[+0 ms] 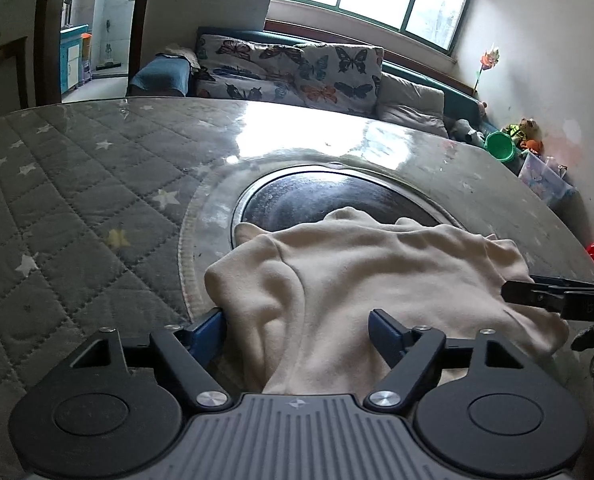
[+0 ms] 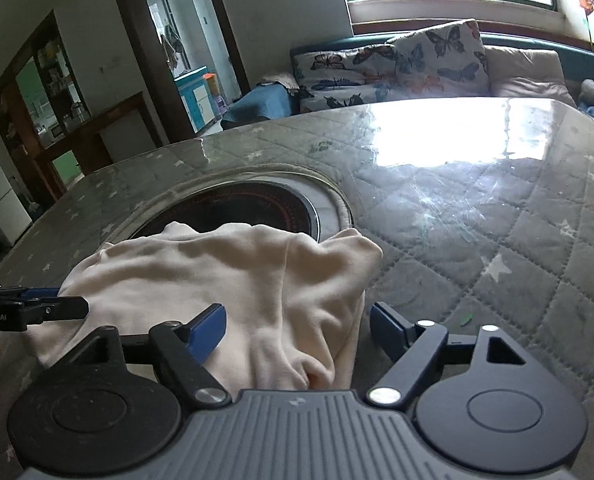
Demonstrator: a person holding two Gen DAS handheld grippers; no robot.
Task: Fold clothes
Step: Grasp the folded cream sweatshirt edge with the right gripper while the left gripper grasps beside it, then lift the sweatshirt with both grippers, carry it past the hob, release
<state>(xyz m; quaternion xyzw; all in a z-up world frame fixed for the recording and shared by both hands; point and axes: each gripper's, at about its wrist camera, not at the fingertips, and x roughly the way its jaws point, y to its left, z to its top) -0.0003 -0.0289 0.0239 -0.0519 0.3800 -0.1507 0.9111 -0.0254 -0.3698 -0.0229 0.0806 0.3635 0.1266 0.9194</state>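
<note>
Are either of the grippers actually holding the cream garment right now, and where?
Neither. Both the left gripper and right gripper stand open around the cream garment's near edge, one toward each end.

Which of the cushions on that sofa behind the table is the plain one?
The beige cushion at the right end of the sofa; the butterfly cushions beside it are covered in coloured prints.

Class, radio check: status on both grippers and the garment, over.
Left gripper open, astride cream garment. Right gripper open, cloth between fingers. Garment rumpled, partly over the round cooktop. Nothing in the way.
</note>
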